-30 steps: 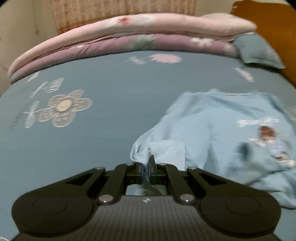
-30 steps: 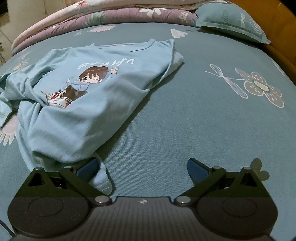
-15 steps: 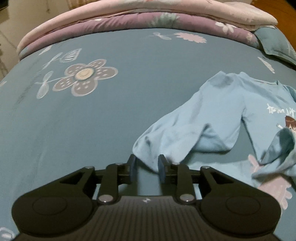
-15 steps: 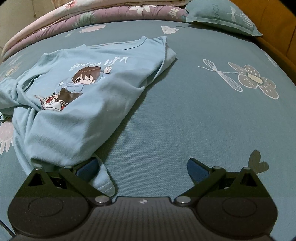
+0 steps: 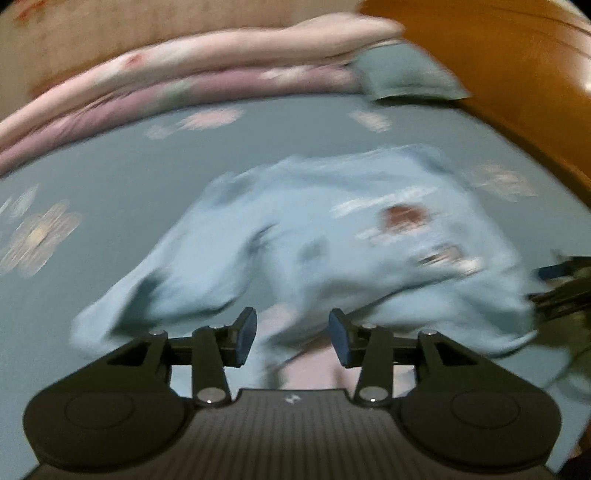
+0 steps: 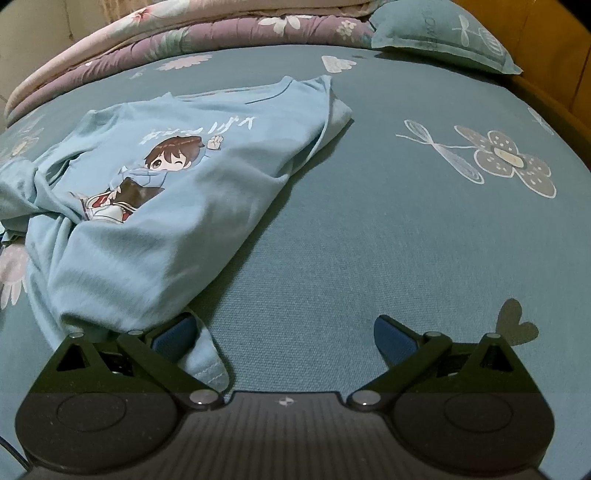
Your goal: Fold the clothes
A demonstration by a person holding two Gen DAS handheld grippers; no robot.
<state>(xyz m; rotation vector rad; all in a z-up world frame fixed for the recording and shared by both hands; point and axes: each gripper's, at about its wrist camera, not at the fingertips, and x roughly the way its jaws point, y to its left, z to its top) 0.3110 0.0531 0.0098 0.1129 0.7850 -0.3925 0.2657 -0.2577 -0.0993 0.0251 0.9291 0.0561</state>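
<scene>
A light blue long-sleeved shirt with a cartoon print lies crumpled on the teal flowered bed sheet. The left wrist view is blurred by motion. My left gripper hovers at the shirt's near edge with its jaws opening. Cloth shows in the gap beyond the pads, and neither pad presses on it. In the right wrist view the shirt spreads to the left, and my right gripper stands wide open. Its left finger lies against the shirt's hem corner; the right finger is over bare sheet.
Folded pink and purple quilts are stacked along the far side of the bed. A teal pillow lies at the far right beside an orange wooden headboard. The right gripper's arm shows at the left wrist view's right edge.
My left gripper let go of the sleeve end, opened, and swung right toward the shirt's body. The right gripper kept still and open.
</scene>
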